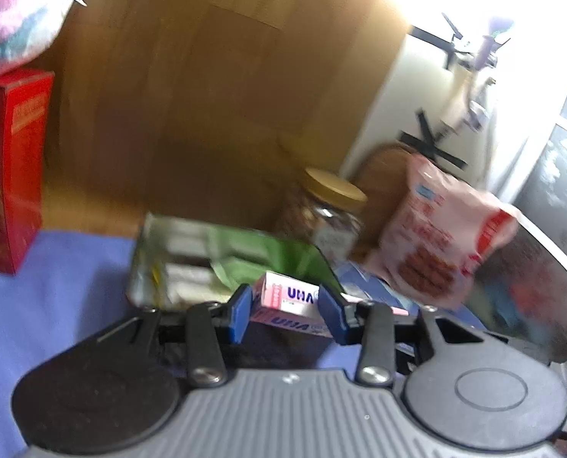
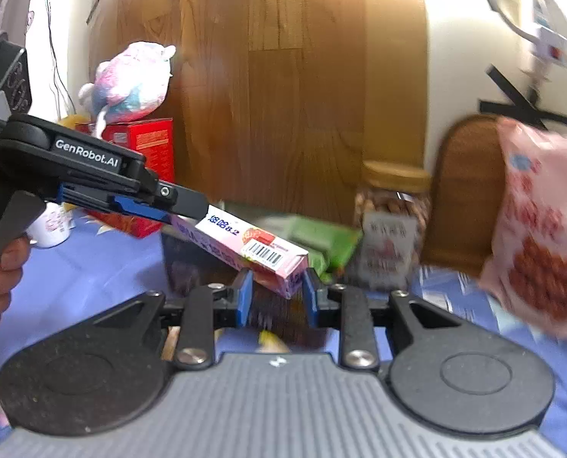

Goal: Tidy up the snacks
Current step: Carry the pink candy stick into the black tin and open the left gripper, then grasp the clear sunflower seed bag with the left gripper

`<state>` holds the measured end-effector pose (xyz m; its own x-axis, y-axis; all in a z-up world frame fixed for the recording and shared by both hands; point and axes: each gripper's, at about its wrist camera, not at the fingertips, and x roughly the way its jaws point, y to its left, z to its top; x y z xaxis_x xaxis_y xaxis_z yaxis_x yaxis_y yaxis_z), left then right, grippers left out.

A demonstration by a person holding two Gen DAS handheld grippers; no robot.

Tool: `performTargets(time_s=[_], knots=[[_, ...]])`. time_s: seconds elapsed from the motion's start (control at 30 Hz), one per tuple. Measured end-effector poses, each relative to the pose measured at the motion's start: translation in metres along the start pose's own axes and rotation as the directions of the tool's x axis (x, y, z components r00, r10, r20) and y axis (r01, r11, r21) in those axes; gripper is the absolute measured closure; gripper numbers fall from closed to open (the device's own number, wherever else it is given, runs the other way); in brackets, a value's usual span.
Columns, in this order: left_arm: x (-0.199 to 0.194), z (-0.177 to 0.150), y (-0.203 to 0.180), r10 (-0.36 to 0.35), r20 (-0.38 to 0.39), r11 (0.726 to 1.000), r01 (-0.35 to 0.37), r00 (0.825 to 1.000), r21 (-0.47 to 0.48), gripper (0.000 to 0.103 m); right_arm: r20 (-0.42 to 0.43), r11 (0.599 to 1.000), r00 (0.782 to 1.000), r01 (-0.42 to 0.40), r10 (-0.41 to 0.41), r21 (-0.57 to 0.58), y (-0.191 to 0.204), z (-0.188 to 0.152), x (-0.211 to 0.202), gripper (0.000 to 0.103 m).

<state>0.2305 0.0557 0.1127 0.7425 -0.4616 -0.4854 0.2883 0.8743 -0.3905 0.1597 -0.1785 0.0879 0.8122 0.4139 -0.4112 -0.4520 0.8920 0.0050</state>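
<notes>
Clearly pinched on pink candy box [image 1: 289, 303] by left tool [image 1: 285, 311], above blue-clothed surface [image 1: 65, 286]. Right tool [image 2: 276, 293] parted, box's far end between its pads, contact unclear. Green packet [image 2: 321, 240], nut jar [image 2: 392, 229], pink bag [image 2: 543, 229] crowding just behind.

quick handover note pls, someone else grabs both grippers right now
Left gripper: shut on the pink candy box, carried above the blue cloth.
Right gripper: open, holding nothing; the box's far end sits just ahead of its fingers.
Metal tin lies open with the green packet inside. Nut jar, pink snack bag and red box are outside it.
Left: place the candy box, then sort the rest.
</notes>
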Motion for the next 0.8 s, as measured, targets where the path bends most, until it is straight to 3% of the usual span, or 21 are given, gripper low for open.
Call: performTargets(time_s=[0.13,0.27,0.33,0.57,0.67,0.8], knots=[[0.023,0.013,0.022,0.043,-0.003,0.999,-0.043,0.999,-0.03,0.064,-0.039,1.0,0.999,-0.026,0.026,0.017,-0.005,0.014,0.041,0.07],[0.043,0.017,0.036,0.081,-0.007,0.996,-0.081,0.997,-0.039,0.054,-0.068,0.999,0.997,-0.032,0.034,0.025,-0.005,0.015,0.066,0.069],[0.046,0.016,0.041,0.089,-0.006,0.995,-0.089,0.996,-0.041,0.052,-0.073,0.999,0.997,-0.037,0.039,0.026,-0.004,0.016,0.074,0.061],[0.021,0.011,0.042,0.074,0.031,0.996,-0.072,0.997,-0.053,0.049,-0.019,0.994,0.999,-0.048,0.05,0.099,-0.013,0.015,0.047,0.061],[0.001,-0.004,0.04,0.062,0.024,0.997,-0.061,0.998,-0.044,0.049,-0.023,0.978,0.991,-0.125,0.131,0.167,-0.015,0.004,0.027,0.061],[-0.01,-0.041,0.052,0.05,-0.067,0.994,-0.056,0.997,-0.095,0.049,-0.113,0.928,0.951,-0.246,0.287,0.281,-0.002,-0.025,0.023,0.061]])
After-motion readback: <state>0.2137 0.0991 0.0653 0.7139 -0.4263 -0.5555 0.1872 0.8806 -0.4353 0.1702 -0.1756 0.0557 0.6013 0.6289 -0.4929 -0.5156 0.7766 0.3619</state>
